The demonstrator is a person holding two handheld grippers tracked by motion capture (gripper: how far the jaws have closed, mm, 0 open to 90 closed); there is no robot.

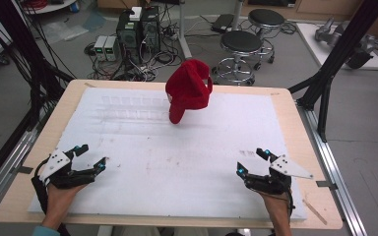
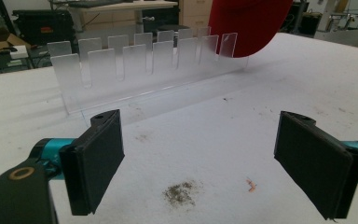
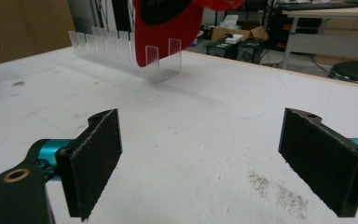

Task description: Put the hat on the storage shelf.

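A red cap [image 1: 189, 89] stands propped on the right end of a clear acrylic rack [image 1: 133, 107] with several upright slats, at the back of the white mat. The cap's brim hangs down in front of the rack. In the left gripper view the rack [image 2: 144, 60] runs across the back with the cap [image 2: 249, 25] at its right end. In the right gripper view the cap [image 3: 168, 28] hangs over the rack [image 3: 121, 49]. My left gripper [image 1: 90, 158] rests open at the mat's near left. My right gripper [image 1: 250, 161] rests open at the near right. Both hold nothing.
The white mat [image 1: 177, 157] covers most of a wooden table [image 1: 295, 105]. Black frame posts [image 1: 344, 44] stand at both sides. Stools [image 1: 241, 46], computers [image 1: 138, 29] and cables sit on the floor beyond the far edge. Small dirt specks [image 2: 179, 192] mark the mat.
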